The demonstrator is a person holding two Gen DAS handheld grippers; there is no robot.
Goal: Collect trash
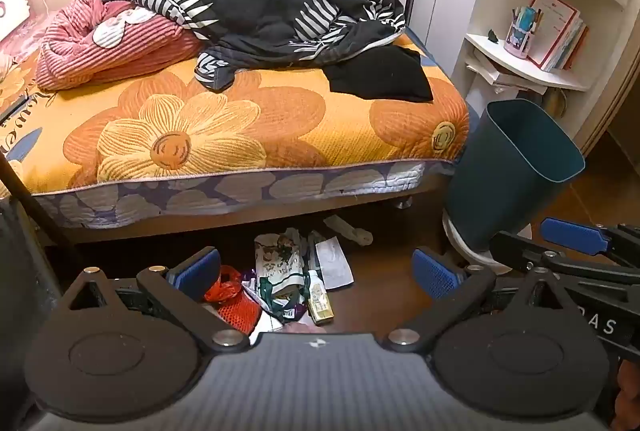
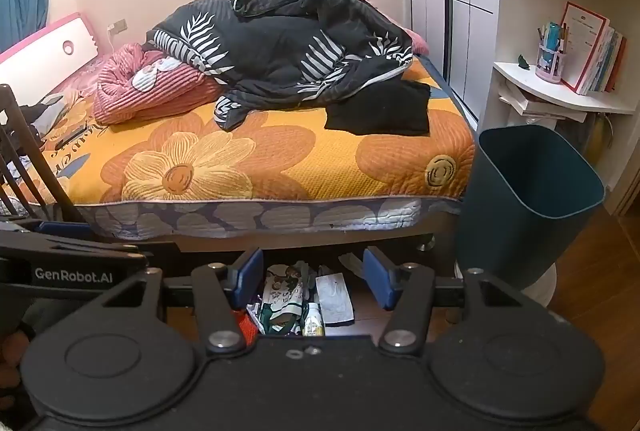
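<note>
Both grippers hover over the floor by the bed [image 1: 248, 135]: the left gripper [image 1: 316, 271] has its fingers wide open, the right gripper [image 2: 314, 281] open too, both empty. The trash [image 1: 280, 279] lies heaped below them, with the bin [image 1: 516, 167] just to its right.

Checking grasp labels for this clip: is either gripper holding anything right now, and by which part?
Nothing is held. The left gripper and right gripper both have open, empty jaws, above the trash pile on the floor.
</note>
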